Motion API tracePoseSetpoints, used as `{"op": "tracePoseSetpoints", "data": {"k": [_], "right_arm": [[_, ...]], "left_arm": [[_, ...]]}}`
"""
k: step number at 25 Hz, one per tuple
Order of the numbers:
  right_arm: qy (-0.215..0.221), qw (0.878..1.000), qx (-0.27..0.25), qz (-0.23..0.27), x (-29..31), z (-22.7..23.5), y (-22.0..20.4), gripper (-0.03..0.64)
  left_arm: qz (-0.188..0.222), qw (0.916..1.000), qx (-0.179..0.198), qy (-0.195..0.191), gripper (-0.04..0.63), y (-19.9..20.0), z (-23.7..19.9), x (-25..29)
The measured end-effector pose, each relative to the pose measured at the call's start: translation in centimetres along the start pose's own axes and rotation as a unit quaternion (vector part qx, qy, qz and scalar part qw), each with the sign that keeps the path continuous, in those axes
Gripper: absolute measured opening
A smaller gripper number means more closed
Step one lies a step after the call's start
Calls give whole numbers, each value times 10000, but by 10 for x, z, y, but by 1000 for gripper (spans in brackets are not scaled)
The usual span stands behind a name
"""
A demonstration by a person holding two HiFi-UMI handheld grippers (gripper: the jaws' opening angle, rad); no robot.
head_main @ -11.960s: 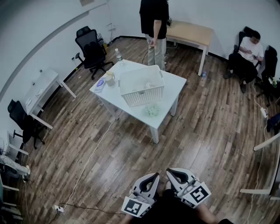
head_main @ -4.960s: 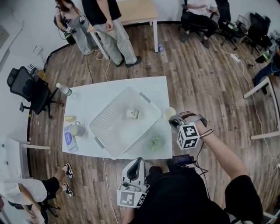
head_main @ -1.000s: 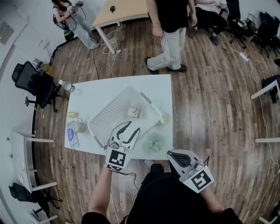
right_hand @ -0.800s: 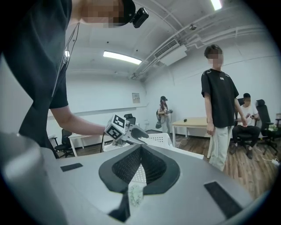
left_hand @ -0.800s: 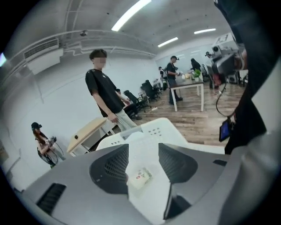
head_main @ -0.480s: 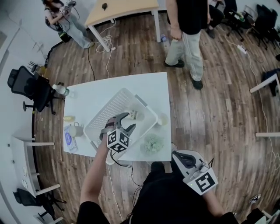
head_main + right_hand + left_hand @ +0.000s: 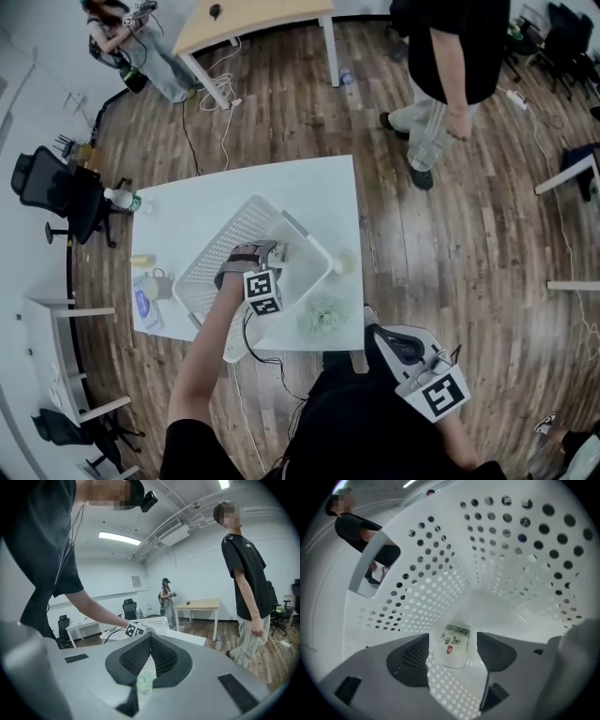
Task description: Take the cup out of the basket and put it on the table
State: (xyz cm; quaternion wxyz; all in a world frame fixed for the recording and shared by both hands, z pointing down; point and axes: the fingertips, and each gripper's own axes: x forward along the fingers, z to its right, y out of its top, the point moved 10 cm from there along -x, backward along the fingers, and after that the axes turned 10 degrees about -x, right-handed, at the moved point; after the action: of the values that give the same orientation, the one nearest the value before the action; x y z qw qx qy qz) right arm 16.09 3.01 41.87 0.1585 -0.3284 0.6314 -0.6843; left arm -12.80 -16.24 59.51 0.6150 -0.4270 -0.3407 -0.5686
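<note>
- While the right tongs (image 7: pixel 380 337) are idling shut and empty at five o'clock, the left tongs (image 7: pixel 452 638), having just been opening wide, are risking toppling the light cup (image 7: pixel 451 649) by closing off-centre.
- The cup is sitting untouched between those jaws, at their twelve o'clock, on the basket (image 7: pixel 440 573) floor.

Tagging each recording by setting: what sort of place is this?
Probably an open office or lab workroom: a black swivel office chair, a light wooden desk and a plain white table stand on a wood-plank floor.
</note>
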Motion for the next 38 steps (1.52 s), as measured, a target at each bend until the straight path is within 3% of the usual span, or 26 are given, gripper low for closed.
{"op": "tracePoseSetpoints", "data": {"k": [6, 11, 14, 20, 24, 30, 34, 38], "right_arm": [[-40, 9998, 47, -178, -4, 6, -5, 25], [-72, 9997, 65, -233, -4, 12, -6, 25], [-81, 9996, 54, -255, -5, 10, -6, 25], [-35, 9997, 2, -253, -6, 9, -7, 25], [3, 9997, -26, -250, -10, 6, -7, 25], [151, 9997, -15, -193, -6, 2, -4, 25], [310, 9994, -129, -47, -5, -1, 0, 25], [472, 9987, -168, 29, -4, -9, 3, 25]], "left_arm": [[-505, 9971, 565, -37, 333, -8, 3, 30], [-596, 9964, 605, 15, 324, -8, 2, 44], [-594, 9961, 647, 102, 265, -7, 5, 44], [-637, 9958, 627, 221, 256, -7, 3, 39], [-526, 9964, 431, 499, 255, -5, -3, 22], [-12, 9941, -317, 1041, 253, -2, -18, -23], [430, 9848, -785, 1486, 253, 3, -18, -63], [825, 9704, -1258, 1887, 253, 0, -12, -103]]}}
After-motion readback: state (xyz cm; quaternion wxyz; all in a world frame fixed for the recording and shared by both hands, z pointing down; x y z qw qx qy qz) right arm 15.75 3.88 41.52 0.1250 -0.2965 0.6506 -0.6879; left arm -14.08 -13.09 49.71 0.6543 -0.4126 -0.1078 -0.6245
